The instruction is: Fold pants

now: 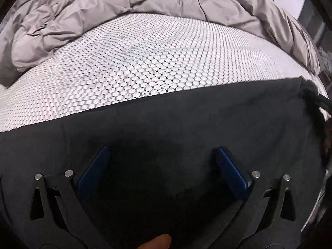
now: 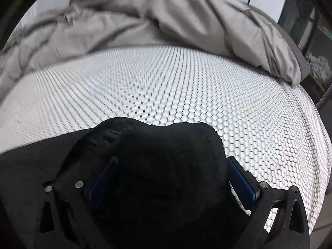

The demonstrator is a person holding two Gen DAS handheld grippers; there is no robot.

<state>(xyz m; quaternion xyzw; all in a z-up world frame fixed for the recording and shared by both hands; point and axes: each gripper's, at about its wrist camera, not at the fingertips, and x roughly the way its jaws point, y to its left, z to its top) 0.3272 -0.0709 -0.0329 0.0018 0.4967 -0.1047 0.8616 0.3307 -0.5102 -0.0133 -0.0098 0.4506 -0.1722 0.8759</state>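
Observation:
The black pants (image 1: 166, 116) lie flat along the near edge of the bed, their far edge straight across the honeycomb mattress. My left gripper (image 1: 161, 153) is wide open just above the flat cloth, blue pads (image 1: 95, 166) apart, nothing between them. In the right wrist view a bunched end of the pants (image 2: 166, 166) rises between the fingers of my right gripper (image 2: 172, 161). Its blue pads (image 2: 240, 176) stand wide apart on either side of the bunch, so the jaws look open around it. The drawstring end of the pants (image 1: 311, 97) shows at the right edge.
The white mattress with a black honeycomb pattern (image 1: 157, 58) (image 2: 186, 83) stretches beyond the pants. A crumpled grey duvet (image 1: 103, 10) (image 2: 186, 20) is heaped along the far side and right corner. A dark shelf (image 2: 311, 41) stands past the right bed edge.

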